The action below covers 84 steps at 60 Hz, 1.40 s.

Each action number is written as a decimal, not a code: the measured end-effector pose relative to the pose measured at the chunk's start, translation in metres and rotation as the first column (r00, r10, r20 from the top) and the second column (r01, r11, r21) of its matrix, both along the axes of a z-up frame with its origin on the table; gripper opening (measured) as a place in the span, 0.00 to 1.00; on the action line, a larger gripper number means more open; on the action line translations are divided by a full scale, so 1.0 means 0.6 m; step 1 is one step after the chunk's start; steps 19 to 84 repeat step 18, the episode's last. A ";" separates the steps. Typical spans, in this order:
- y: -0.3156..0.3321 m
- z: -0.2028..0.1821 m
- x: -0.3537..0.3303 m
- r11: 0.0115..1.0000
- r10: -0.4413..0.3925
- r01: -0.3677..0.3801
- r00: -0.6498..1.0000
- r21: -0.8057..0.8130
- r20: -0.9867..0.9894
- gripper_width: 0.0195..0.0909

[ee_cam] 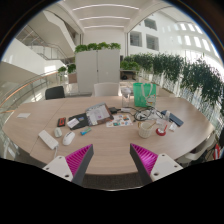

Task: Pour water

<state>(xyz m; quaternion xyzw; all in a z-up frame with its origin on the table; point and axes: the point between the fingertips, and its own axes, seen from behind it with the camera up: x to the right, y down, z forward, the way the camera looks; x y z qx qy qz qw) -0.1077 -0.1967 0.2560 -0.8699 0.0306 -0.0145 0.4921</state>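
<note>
Two gripper point(113, 160) fingers with pink pads point(79, 158) stand wide apart, holding nothing, above the near edge of a round wooden table point(105, 142). Toward the tabletop's right side sits a white cup-like vessel point(148, 127), well beyond the fingers. A green bag point(145, 94) stands by the far edge; papers point(100, 114) lie mid-table.

Open fingers point(112, 160) hover above a cluttered table point(100, 148), apparently empty.

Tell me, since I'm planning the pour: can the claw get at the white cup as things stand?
Probably yes. The claw is open and empty, and the white cup stands beyond its fingers on the table, nothing between.
</note>
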 end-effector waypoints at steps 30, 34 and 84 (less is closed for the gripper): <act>-0.038 -0.011 0.072 0.999 -0.013 0.012 0.999 -0.030 -0.035 0.90; -0.038 -0.011 0.072 0.999 -0.013 0.012 0.999 -0.030 -0.035 0.90; -0.038 -0.011 0.072 0.999 -0.013 0.012 0.999 -0.030 -0.035 0.90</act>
